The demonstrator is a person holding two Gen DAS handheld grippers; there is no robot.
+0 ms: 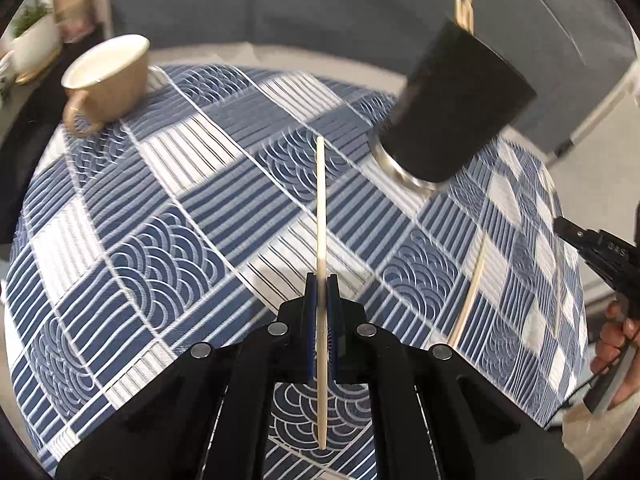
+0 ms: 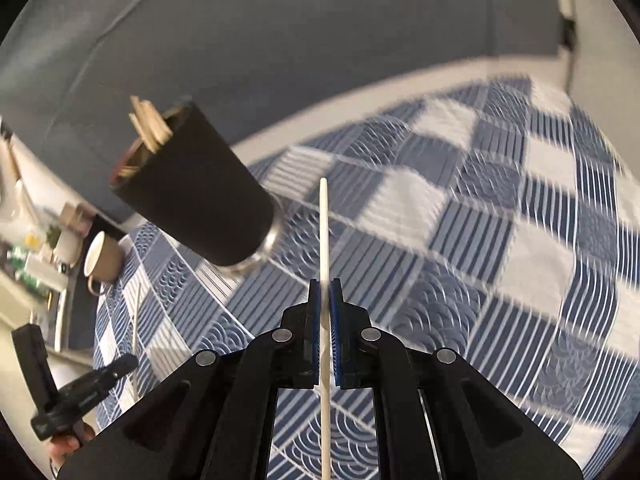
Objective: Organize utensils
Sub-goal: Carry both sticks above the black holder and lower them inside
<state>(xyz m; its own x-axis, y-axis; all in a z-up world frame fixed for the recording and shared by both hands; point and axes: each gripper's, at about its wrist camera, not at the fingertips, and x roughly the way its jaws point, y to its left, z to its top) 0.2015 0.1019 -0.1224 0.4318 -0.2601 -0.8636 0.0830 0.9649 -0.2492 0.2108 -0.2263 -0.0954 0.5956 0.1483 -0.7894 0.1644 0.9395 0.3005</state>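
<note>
1. Chopsticks: one pale wooden chopstick (image 1: 321,216) is pinched in the left gripper (image 1: 321,280), running straight fwd between the blue pads, tip above the cloth, back end sticking out behind the jaws.
2. Second chopstick (image 2: 325,240) is pinched the same way in the right gripper (image 2: 325,284), tip fwd, shaft passing back through the jaws.
3. Both tools: jaws narrow, closed onto a stick, nothing else between the pads.
4. Third chopstick (image 1: 470,296) lies flat on the tablecloth (image 1: 160,240), toward its right edge in left wrist view, apart from both held ones. Looks like the same stick (image 2: 137,320) in right wrist view, near the cloth's left edge.
5. Black holder cup (image 1: 460,108) w/ silver base ring stands on the cloth near the far edge; several stick ends (image 1: 464,10) poke out of its top. Right wrist view shows the same cup (image 2: 192,188) w/ sticks bunched at the rim.
6. Tan mug (image 1: 108,76), white inside, sits at the cloth's far left corner, well apart from the holder.
7. Cloth: blue/white patchwork of stripes and wave arcs, covers the table.
8. Right gripper's body (image 1: 600,256) and a hand (image 1: 618,340) show at the right edge of left wrist view; left gripper's body (image 2: 80,388) shows low left in right wrist view.
9. Potted plant (image 1: 32,40) and clutter sit off the table, far left. Both views motion-blurred.
</note>
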